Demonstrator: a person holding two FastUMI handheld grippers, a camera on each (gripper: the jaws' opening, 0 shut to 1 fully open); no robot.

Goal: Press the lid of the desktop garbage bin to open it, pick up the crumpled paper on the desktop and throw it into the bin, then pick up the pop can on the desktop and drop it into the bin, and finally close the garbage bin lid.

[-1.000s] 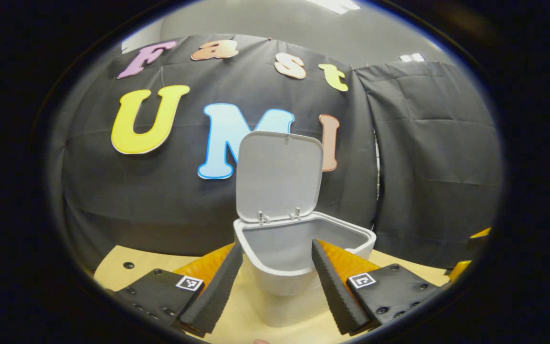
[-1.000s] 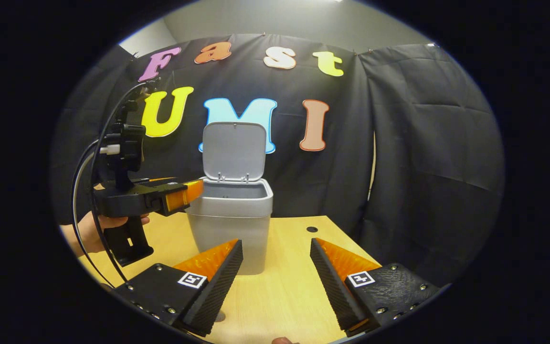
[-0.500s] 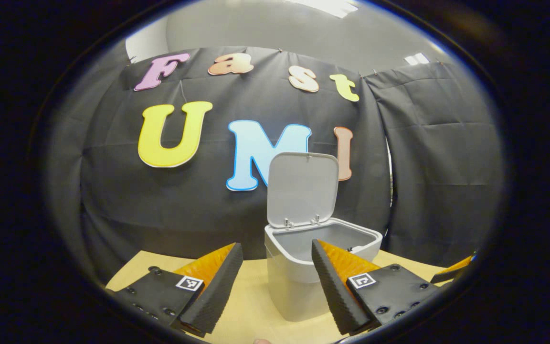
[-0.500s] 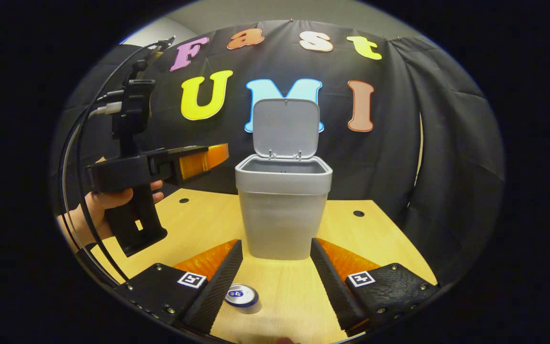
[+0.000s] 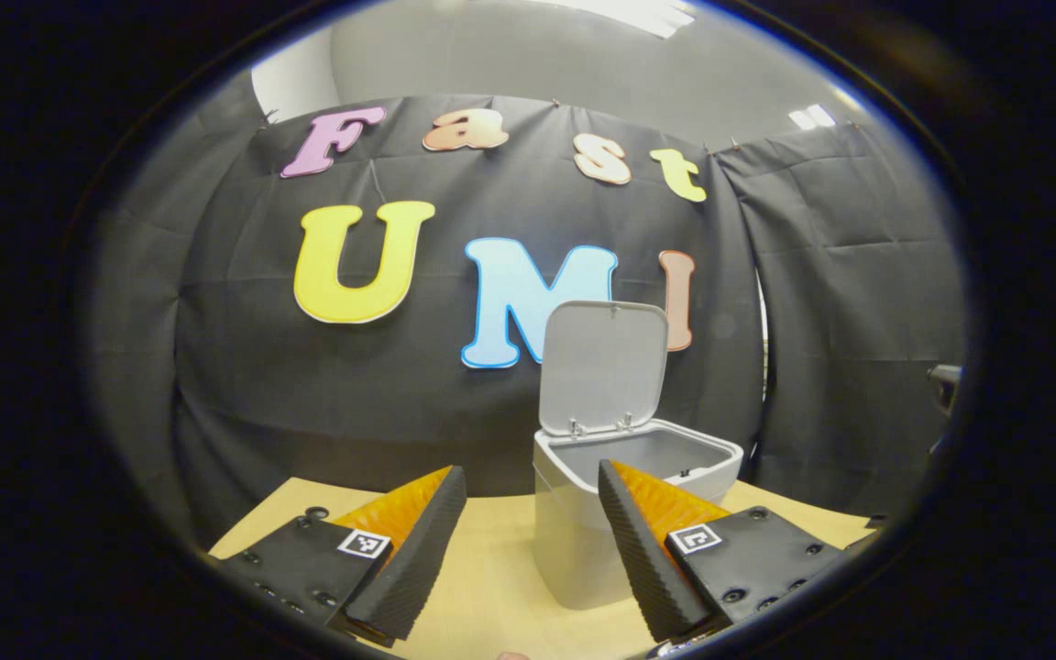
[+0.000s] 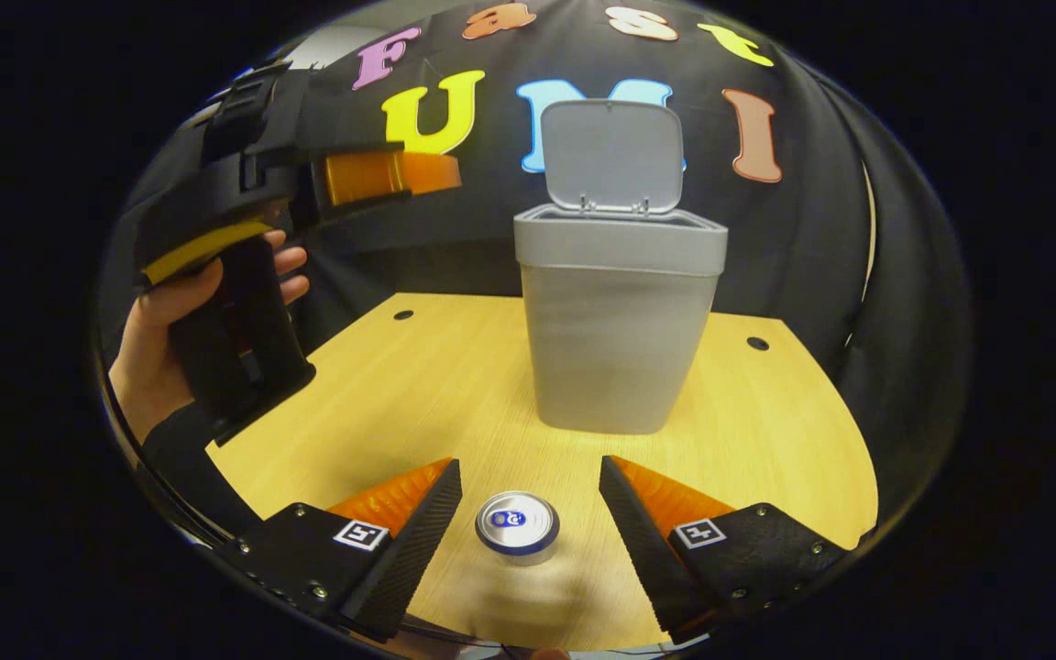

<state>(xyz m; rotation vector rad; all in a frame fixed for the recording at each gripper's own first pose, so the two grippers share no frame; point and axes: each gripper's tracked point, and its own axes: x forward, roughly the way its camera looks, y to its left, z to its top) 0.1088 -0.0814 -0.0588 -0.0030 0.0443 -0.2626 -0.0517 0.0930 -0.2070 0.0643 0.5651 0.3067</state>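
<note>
In the right gripper view, bare light wooden tabletop (image 6: 381, 385) is lying open around the upright silver pop can (image 6: 517, 526) sitting between spread fingers, while the grey plastic bin (image 6: 620, 312) with raised lid (image 6: 612, 154) is blocking the way just behind.

Matt plastic bin (image 6: 615, 367); shiny metal can (image 6: 517, 527); wood-grain desktop (image 6: 418, 376).

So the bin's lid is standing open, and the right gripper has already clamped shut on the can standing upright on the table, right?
Not quite. In the right gripper view the right gripper is open: its fingers stand on either side of the can without touching it. The rest holds: the can is upright on the table, and the bin has its lid standing open.
</note>
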